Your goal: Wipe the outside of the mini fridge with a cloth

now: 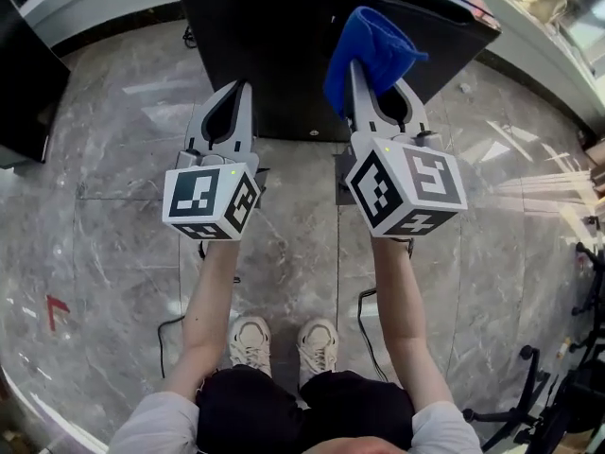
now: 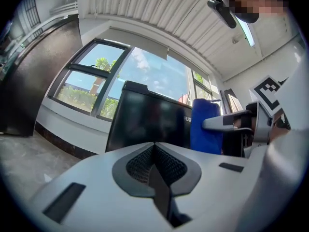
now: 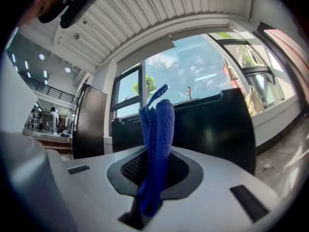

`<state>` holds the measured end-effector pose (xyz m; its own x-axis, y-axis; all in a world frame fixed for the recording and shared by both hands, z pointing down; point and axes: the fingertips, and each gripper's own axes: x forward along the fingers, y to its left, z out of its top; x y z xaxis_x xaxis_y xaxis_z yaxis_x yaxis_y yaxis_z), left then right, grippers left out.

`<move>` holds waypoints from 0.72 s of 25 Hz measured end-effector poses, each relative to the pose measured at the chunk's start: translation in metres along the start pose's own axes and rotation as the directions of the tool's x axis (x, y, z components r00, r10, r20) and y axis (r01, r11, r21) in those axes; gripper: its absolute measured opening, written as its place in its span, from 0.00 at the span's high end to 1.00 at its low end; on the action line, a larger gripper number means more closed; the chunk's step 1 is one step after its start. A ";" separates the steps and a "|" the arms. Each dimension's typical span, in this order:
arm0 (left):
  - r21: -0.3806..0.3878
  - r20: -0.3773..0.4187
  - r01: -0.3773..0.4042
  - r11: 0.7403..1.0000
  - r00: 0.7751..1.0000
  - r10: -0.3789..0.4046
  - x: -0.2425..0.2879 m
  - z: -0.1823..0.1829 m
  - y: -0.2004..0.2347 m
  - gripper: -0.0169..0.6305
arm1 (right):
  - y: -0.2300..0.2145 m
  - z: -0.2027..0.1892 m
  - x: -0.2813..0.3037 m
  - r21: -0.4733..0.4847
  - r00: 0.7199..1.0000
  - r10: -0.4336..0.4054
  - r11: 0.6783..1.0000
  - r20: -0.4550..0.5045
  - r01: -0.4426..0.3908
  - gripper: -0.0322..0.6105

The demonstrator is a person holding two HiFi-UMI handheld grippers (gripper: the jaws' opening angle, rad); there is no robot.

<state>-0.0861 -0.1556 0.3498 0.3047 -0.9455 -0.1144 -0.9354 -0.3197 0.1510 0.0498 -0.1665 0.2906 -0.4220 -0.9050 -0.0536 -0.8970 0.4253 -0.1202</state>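
Note:
A black mini fridge (image 1: pixel 312 36) stands on the floor ahead of me, its dark front also filling the left gripper view (image 2: pixel 149 122) and the right gripper view (image 3: pixel 212 124). My right gripper (image 1: pixel 364 83) is shut on a folded blue cloth (image 1: pixel 371 50), which sticks up from the jaws in front of the fridge's top; the cloth (image 3: pixel 157 149) stands pinched in the right gripper view. My left gripper (image 1: pixel 244 88) is shut with nothing in it, held just short of the fridge front. The blue cloth (image 2: pixel 205 124) shows to its right.
Grey marble floor (image 1: pixel 123 187) lies all around. A dark cabinet (image 1: pixel 24 83) stands at the left, and a black wheeled stand (image 1: pixel 558 386) at the lower right. Cables (image 1: pixel 170 334) trail on the floor near the person's shoes (image 1: pixel 284 343). Windows (image 2: pixel 96 81) sit behind the fridge.

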 end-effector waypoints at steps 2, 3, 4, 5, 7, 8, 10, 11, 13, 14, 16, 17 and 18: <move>-0.002 0.010 -0.020 1.000 1.000 0.020 -0.006 0.005 0.013 0.97 | 0.034 -0.010 0.017 -0.004 0.998 0.058 0.998 -0.005 -0.058 0.84; -0.004 0.015 -0.032 0.999 0.999 0.033 -0.009 0.008 0.020 0.97 | 0.052 -0.013 0.025 -0.007 0.996 0.092 0.996 -0.005 -0.092 0.84; -0.009 0.021 -0.047 0.999 0.999 0.047 -0.012 0.011 0.028 0.97 | 0.069 -0.014 0.033 -0.009 0.992 0.125 0.992 0.000 -0.125 0.84; -0.015 0.028 -0.063 0.998 0.998 0.064 -0.014 0.013 0.035 0.97 | 0.084 -0.013 0.040 -0.008 0.988 0.154 0.988 0.009 -0.154 0.84; -0.032 0.040 -0.095 0.995 0.995 0.096 -0.019 0.017 0.052 0.97 | 0.110 -0.011 0.056 -0.001 0.981 0.193 0.981 0.034 -0.193 0.84; -0.037 0.043 -0.113 0.993 0.993 0.114 -0.022 0.019 0.062 0.97 | 0.122 -0.012 0.065 -0.002 0.978 0.207 0.978 0.040 -0.207 0.84; -0.038 0.041 -0.157 0.987 0.986 0.159 -0.031 0.019 0.084 0.97 | 0.147 -0.019 0.084 -0.019 0.972 0.230 0.973 0.035 -0.230 0.84; -0.040 0.039 -0.181 0.983 0.982 0.183 -0.036 0.018 0.095 0.97 | 0.155 -0.023 0.093 -0.033 0.972 0.235 0.972 0.029 -0.234 0.84; -0.051 0.031 -0.223 0.974 0.974 0.224 -0.045 0.017 0.113 0.97 | 0.165 -0.031 0.107 -0.062 0.975 0.222 0.973 0.016 -0.220 0.84; -0.055 0.027 -0.239 0.969 0.970 0.241 -0.049 0.016 0.121 0.97 | 0.166 -0.036 0.112 -0.076 0.978 0.207 0.976 0.008 -0.206 0.84; -0.050 0.021 -0.263 0.964 0.964 0.264 -0.058 0.015 0.132 0.97 | 0.167 -0.044 0.116 -0.095 0.984 0.179 0.979 -0.002 -0.179 0.84; -0.044 0.021 -0.269 0.962 0.963 0.270 -0.061 0.016 0.136 0.97 | 0.166 -0.046 0.116 -0.099 0.986 0.168 0.981 -0.002 -0.167 0.84; -0.040 0.023 -0.273 0.961 0.962 0.274 -0.063 0.017 0.139 0.97 | 0.164 -0.047 0.116 -0.100 0.988 0.157 0.983 0.000 -0.156 0.84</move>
<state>-0.2381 -0.1389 0.3610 0.0328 -0.9953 -0.0912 -0.9752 -0.0518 0.2152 -0.1525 -0.2019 0.3114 -0.5577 -0.8270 -0.0716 -0.8286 0.5597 -0.0103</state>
